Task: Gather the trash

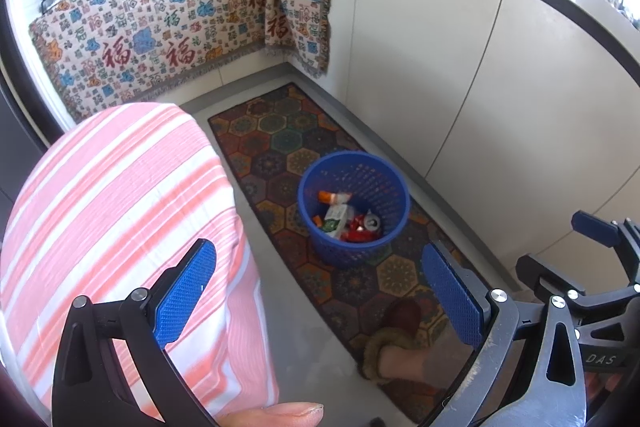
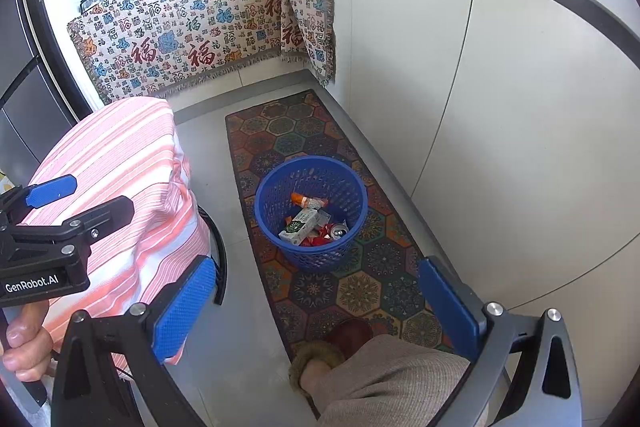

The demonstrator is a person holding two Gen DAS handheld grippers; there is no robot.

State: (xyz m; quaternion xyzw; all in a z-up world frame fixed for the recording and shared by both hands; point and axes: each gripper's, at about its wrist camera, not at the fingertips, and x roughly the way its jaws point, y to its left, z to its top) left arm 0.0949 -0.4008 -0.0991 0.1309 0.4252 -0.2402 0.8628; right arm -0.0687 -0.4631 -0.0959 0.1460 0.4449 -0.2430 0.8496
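A blue mesh waste basket (image 1: pixel 390 173) stands on a patterned floor runner (image 1: pixel 276 135); it also shows in the right wrist view (image 2: pixel 280 187). Inside lie a white-green carton (image 2: pixel 300 225), an orange wrapper (image 2: pixel 306 201), a can (image 2: pixel 339 230) and red wrappers. My left gripper (image 1: pixel 320 287) is open and empty, held high above the floor short of the basket. My right gripper (image 2: pixel 316 303) is open and empty, also above the runner; it shows at the right edge of the left wrist view (image 1: pixel 560 259).
A table with a pink-striped cloth (image 2: pixel 120 163) stands left of the runner. White cabinets (image 2: pixel 500 87) line the right side. A patterned cloth (image 2: pixel 192 27) hangs over the far counter with pans. The person's slippered foot (image 2: pixel 320 355) is on the runner.
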